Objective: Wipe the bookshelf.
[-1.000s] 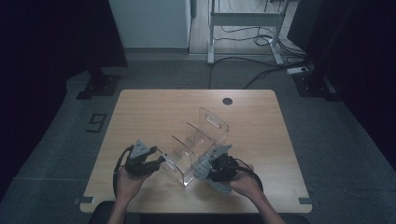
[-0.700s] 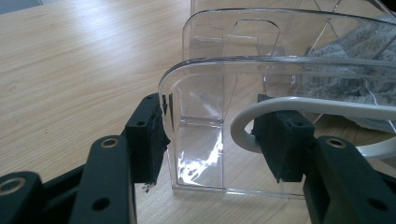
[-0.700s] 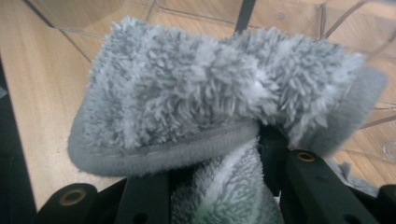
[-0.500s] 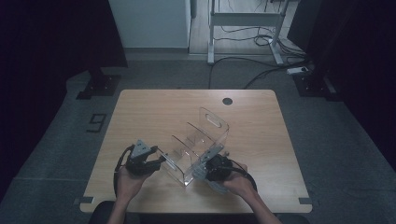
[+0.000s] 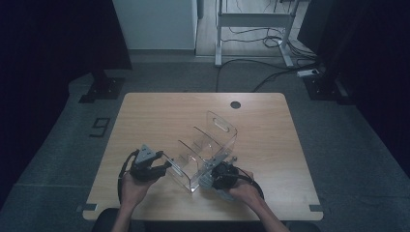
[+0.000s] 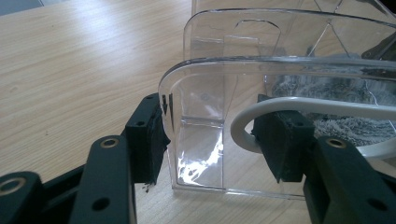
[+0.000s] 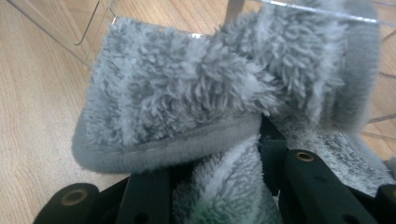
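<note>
A: Slippers (image 7: pixel 201 107), grey and fluffy, are pinched in the right gripper (image 7: pixel 219 154), its black jaws clamped on the pile with one sole's stitched rim lying across them. They sit at the near right end of the clear acrylic divided organiser (image 5: pixel 205 147), against its transparent wall.

B: And the other side?

A: The left gripper (image 6: pixel 210 140) is clenched across the organiser's end: one pad on the outside of the rounded end panel, the other inside a compartment, with a white cable (image 6: pixel 299 109) looping over it. I'd judge it's steadying the rack.

B: So which step is this?

A: Loading, I think: the slippers look about to go into a slot. The next move calls for tipping them narrow enough to clear the dividers, then letting go only once they rest on the floor of the compartment.

B: What does the high view add?

A: The whole layout: the organiser lies slantwise on the light wooden table (image 5: pixel 154 111), a hand at each end. The fur's texture and the pads' contact come from the gripper views.
</note>
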`<state>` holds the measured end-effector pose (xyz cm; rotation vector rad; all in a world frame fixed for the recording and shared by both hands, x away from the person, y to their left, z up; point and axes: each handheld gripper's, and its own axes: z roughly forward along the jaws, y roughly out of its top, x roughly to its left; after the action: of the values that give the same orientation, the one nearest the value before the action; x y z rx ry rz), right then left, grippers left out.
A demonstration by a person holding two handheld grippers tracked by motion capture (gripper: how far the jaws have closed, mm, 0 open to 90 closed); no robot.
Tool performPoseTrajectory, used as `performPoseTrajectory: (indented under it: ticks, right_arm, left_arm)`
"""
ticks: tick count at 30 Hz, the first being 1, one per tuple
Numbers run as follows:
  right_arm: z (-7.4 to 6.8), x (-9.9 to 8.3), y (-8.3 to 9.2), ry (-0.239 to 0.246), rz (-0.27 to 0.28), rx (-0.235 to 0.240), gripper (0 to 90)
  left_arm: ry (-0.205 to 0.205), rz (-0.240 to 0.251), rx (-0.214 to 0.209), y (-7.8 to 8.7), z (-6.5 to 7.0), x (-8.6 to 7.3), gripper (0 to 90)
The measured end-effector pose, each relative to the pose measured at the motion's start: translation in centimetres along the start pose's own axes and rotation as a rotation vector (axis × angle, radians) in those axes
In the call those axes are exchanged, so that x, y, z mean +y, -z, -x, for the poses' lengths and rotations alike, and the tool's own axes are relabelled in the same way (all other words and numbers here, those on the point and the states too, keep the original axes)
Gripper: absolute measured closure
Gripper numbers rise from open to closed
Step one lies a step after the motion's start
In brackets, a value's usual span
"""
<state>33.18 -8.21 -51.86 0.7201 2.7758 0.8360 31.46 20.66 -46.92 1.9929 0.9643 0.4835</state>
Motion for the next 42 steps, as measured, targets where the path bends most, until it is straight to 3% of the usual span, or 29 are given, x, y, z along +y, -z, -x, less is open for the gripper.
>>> performPoseTrajectory:
  ticks: [5, 15, 17, 26, 32, 42]
  right_arm:
    - [0.0, -0.4, 0.8, 0.007, -0.007, -0.003, 64.9]
    - [0.5, -2.6, 3.9, -0.028, 0.01, -0.017, 64.9]
    - [0.7, -2.9, 4.7, -0.028, 0.034, 0.019, 64.5]
    - [0.1, -2.7, 6.7, -0.012, 0.084, 0.046, 64.4]
    - [-0.9, -2.1, 6.6, 0.01, 0.093, 0.09, 64.1]
    - [-3.7, 0.0, 4.4, 0.095, 0.064, 0.155, 63.3]
  left_arm:
    - [0.001, 0.003, -0.001, 0.0, -0.1, 0.0, 45.1]
    - [0.001, 0.006, 0.001, -0.1, -0.2, -0.1, 45.2]
    - [0.001, 0.007, 0.0, 0.0, -0.3, -0.1, 45.2]
    - [0.001, 0.006, 0.0, 0.0, -0.3, -0.1, 45.2]
    - [0.002, 0.006, 0.001, 0.0, -0.3, -0.1, 45.2]
    - [0.001, 0.003, 0.005, -0.1, -0.2, 0.0, 45.2]
